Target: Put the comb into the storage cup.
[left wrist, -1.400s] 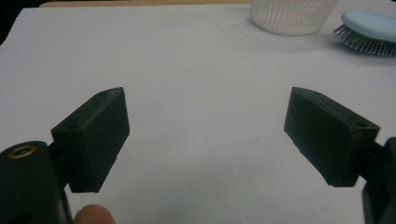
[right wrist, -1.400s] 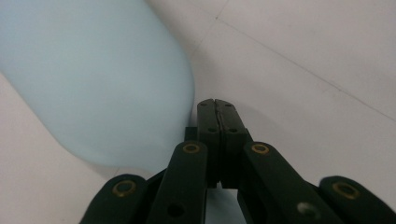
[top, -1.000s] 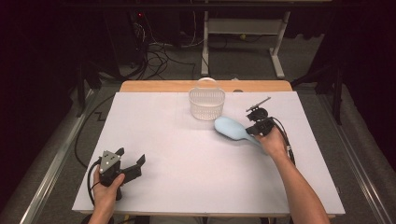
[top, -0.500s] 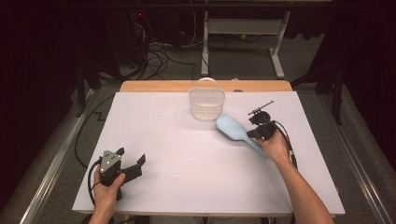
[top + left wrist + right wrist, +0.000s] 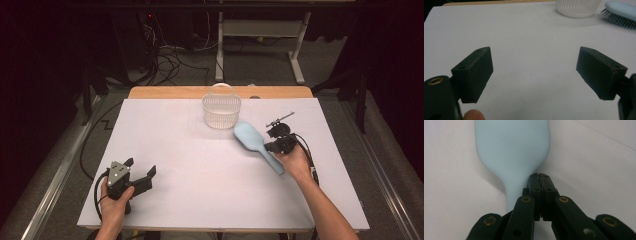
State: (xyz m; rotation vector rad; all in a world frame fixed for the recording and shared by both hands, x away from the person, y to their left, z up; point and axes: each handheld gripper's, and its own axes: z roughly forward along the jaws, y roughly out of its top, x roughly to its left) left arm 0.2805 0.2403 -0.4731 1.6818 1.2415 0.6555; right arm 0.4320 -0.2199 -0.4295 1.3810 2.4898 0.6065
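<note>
Nearest to us, at about seven o'clock on the white table (image 5: pixel 200 170), our left gripper (image 5: pixel 142 176) sits low with its jaws spread wide and nothing between them; the left gripper view has bare tabletop in the gap. Out at three o'clock, our right gripper (image 5: pixel 272 146) is pressed against the light blue hairbrush (image 5: pixel 252 140). In the right gripper view the jaws stand fully together, and the brush's neck (image 5: pixel 516 187) runs just beside and under them; we cannot tell whether they pinch any of the handle. The brush lies flat, bristles down, head aimed toward eleven o'clock. Just beyond that head, at twelve o'clock, stands the clear ribbed basket (image 5: pixel 221 111), with nothing visible inside it. We'd judge the job barely begun: brush on the table, near the basket but apart from it. Lifting and placing are all ahead.
</note>
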